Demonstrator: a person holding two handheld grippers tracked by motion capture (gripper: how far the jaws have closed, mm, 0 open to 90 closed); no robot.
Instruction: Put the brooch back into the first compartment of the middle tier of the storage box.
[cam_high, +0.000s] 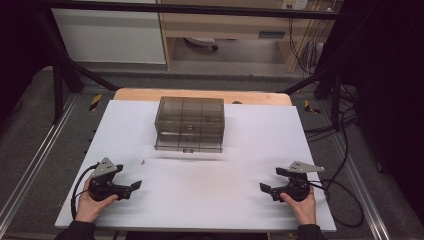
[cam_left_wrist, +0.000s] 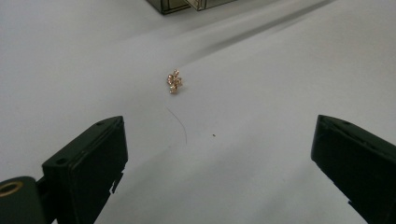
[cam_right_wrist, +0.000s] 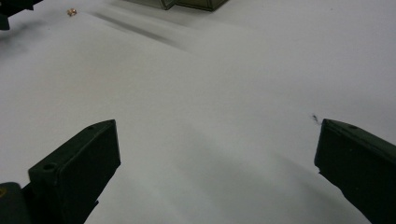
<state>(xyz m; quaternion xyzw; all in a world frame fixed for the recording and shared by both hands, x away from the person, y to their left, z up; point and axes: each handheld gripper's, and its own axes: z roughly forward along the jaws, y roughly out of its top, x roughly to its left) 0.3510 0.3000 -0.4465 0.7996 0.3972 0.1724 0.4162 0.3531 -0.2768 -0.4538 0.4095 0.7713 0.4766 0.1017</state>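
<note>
A small gold trinket (cam_left_wrist: 174, 82), like an earring or charm, lies on the white table (cam_high: 200, 200), also seen as a speck (cam_high: 143, 162) and far off (cam_right_wrist: 71, 12). My left gripper (cam_high: 129, 176) rests at the table's front left, open, with the trinket a short way ahead of its jaws (cam_left_wrist: 219, 140). My right gripper (cam_high: 271, 179) rests at the front right, open and holding nothing (cam_right_wrist: 217, 140). A smoky transparent drawer box (cam_high: 189, 122) stands shut at the middle back of the table.
A fine hair-like thread (cam_left_wrist: 180, 123) and a dark speck (cam_left_wrist: 214, 136) lie on the table near the trinket. A bare wooden strip (cam_high: 200, 95) runs behind the white surface. Cables (cam_high: 345, 195) trail off the right edge. Black frame posts (cam_high: 57, 85) stand at the back corners.
</note>
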